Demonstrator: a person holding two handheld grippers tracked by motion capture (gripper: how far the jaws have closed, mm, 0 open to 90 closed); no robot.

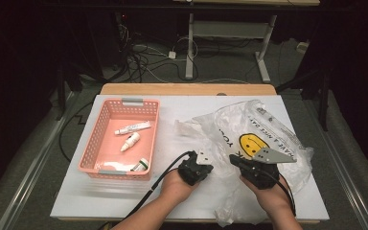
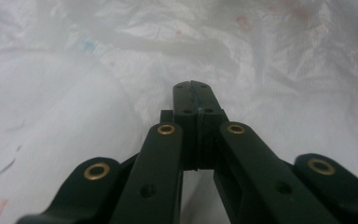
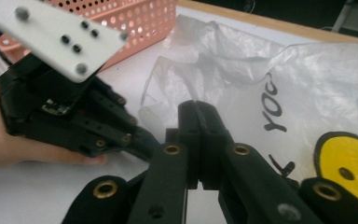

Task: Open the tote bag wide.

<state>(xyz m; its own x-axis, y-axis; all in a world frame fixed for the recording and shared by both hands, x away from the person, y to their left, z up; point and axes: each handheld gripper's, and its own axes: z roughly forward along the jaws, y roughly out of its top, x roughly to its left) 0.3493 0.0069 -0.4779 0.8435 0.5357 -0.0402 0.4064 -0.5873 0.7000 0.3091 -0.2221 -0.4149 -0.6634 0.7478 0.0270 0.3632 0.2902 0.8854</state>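
Both sets of jaws are closed flat — left gripper point(image 1: 202, 160) and right gripper point(image 1: 235, 159) apparently pinching the plastic bag point(image 1: 263, 139) mid-bench, beside the pink basket point(image 1: 106, 119). To open it, I'd pull apart slowly — thin film tears.

A white counter point(image 1: 124, 201) with a wooden far edge point(image 1: 187, 89) stands on grey carpeted floor point(image 1: 33, 158). Beyond it, tangled cables point(image 1: 143, 60) lie near a grey metal desk frame point(image 1: 230, 33). The room's edges are dark.
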